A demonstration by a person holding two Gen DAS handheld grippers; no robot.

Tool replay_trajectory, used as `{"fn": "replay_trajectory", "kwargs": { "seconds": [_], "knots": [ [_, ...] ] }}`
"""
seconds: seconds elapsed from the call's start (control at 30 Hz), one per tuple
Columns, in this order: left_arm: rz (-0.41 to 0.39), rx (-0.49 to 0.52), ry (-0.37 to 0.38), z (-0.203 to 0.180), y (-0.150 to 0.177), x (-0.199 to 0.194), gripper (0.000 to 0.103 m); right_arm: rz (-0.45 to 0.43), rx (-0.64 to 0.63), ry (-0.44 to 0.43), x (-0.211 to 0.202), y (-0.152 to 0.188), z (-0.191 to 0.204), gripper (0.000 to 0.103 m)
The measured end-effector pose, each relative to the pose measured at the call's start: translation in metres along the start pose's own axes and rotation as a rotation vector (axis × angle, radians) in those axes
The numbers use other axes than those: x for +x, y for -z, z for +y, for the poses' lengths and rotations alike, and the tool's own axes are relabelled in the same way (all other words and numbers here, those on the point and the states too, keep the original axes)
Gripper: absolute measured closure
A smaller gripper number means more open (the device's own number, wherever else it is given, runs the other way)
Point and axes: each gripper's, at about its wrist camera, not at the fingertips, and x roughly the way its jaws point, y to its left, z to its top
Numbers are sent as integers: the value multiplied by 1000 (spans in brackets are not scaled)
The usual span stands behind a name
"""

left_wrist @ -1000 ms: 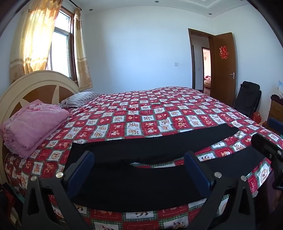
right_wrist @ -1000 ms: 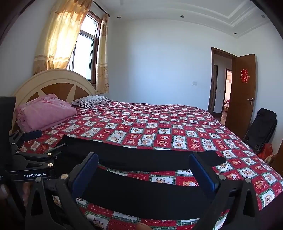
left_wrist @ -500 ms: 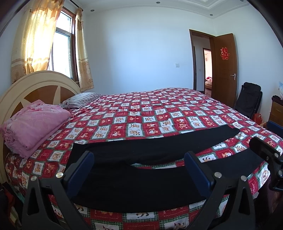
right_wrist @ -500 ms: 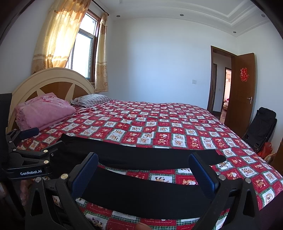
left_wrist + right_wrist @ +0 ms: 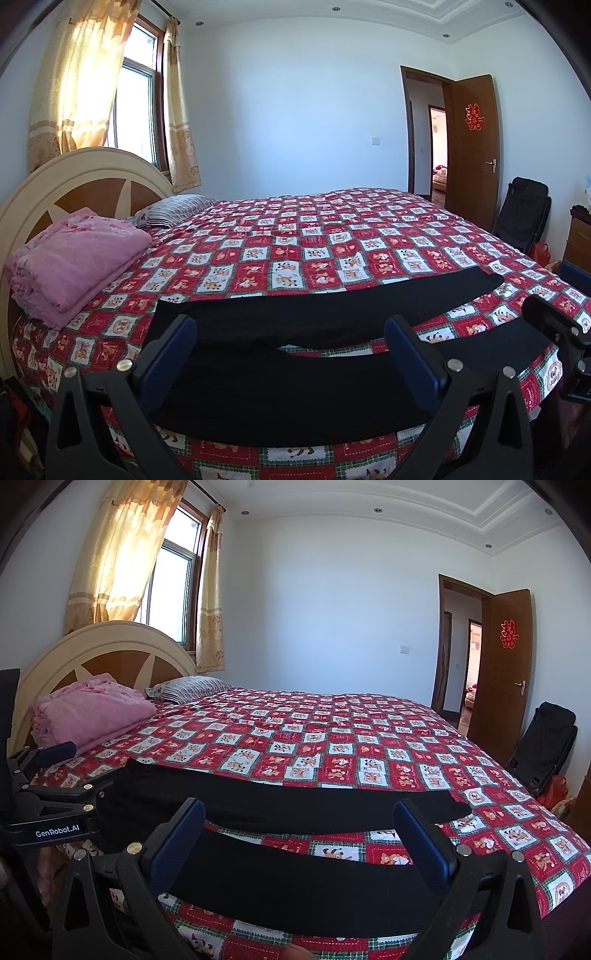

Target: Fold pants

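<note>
- Two legs of the black pants (image 5: 280, 391) lie flat across the near edge of the bed (image 5: 332, 254) in the left wrist view, split in a narrow V with the waist to the left and the cuffs to the right.
- The left gripper (image 5: 291, 354) hangs over the near leg, its blue-padded fingers (image 5: 168, 363) spread wide with nothing between them; I cannot tell whether the tips touch the cloth.
- At the right edge part of the right gripper (image 5: 561, 328) shows, near the cuff end of the near leg; its jaws cannot be read from here.
- A folded pink blanket (image 5: 74, 258) rests by the headboard (image 5: 88, 184), a striped pillow (image 5: 173, 214) just beyond it.
- A brown door (image 5: 472, 147) stands open on the far right, a black bag (image 5: 524, 218) near it.
- From the right wrist view the pants (image 5: 303, 878) again run left to right along the bed's near edge (image 5: 369, 753), the far leg ending short of the corner.
- The right gripper (image 5: 301, 840) stands wide open over the near leg, holding nothing.
- The left gripper (image 5: 55, 779) is at the left edge, by the waist end, jaws apart.
- Blanket (image 5: 88, 712), pillow (image 5: 192, 688), headboard (image 5: 107, 646) and curtained window (image 5: 170, 590) fill the left; the door (image 5: 506, 672) and bag (image 5: 546, 742) the right.
</note>
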Motion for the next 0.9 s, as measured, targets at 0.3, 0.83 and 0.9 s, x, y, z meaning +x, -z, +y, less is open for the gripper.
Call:
{"fn": "replay_trajectory", "kwargs": {
  "seconds": [0.3, 0.83, 0.9],
  "knots": [
    [-4, -5, -3, 2, 0, -1, 0, 6, 9, 7, 1, 1, -1, 1],
    [-41, -2, -31, 3, -2, -6, 0, 25, 21, 22, 9, 3, -6, 1],
    [-40, -2, -33, 3, -2, -6, 0, 27, 18, 21, 9, 3, -5, 1]
  ]
}}
